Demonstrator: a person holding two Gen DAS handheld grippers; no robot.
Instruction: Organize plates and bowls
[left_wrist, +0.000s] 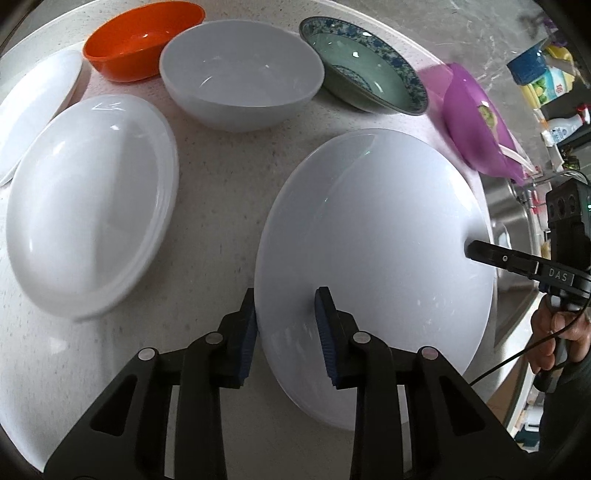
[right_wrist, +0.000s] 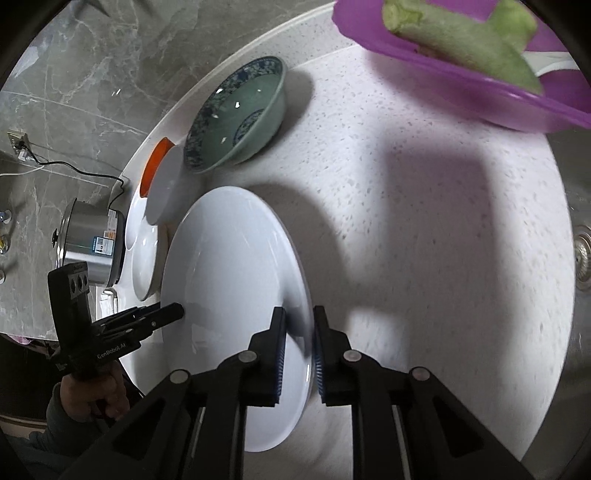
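A large white plate (left_wrist: 376, 236) lies over the speckled counter (left_wrist: 207, 177), and each gripper holds one side of it. My left gripper (left_wrist: 287, 295) is shut on its left rim, one pad under the edge and one on top. My right gripper (right_wrist: 299, 310) is shut on the opposite rim and shows in the left wrist view as the right gripper (left_wrist: 469, 251). The left gripper (right_wrist: 179, 314) also shows in the right wrist view. On the counter stand a white oval plate (left_wrist: 92, 206), another white plate (left_wrist: 37, 107), an orange bowl (left_wrist: 144, 40), a white bowl (left_wrist: 240, 74) and a blue-patterned green bowl (left_wrist: 365, 66).
A purple container (right_wrist: 461, 85) with a green vegetable (right_wrist: 461, 37) sits at the counter's far right, beside a steel sink (left_wrist: 509, 221). A steel rice cooker (right_wrist: 92, 243) stands beyond the plates. Bottles (left_wrist: 546, 85) stand behind the sink. Bare counter lies right of the held plate (right_wrist: 424, 221).
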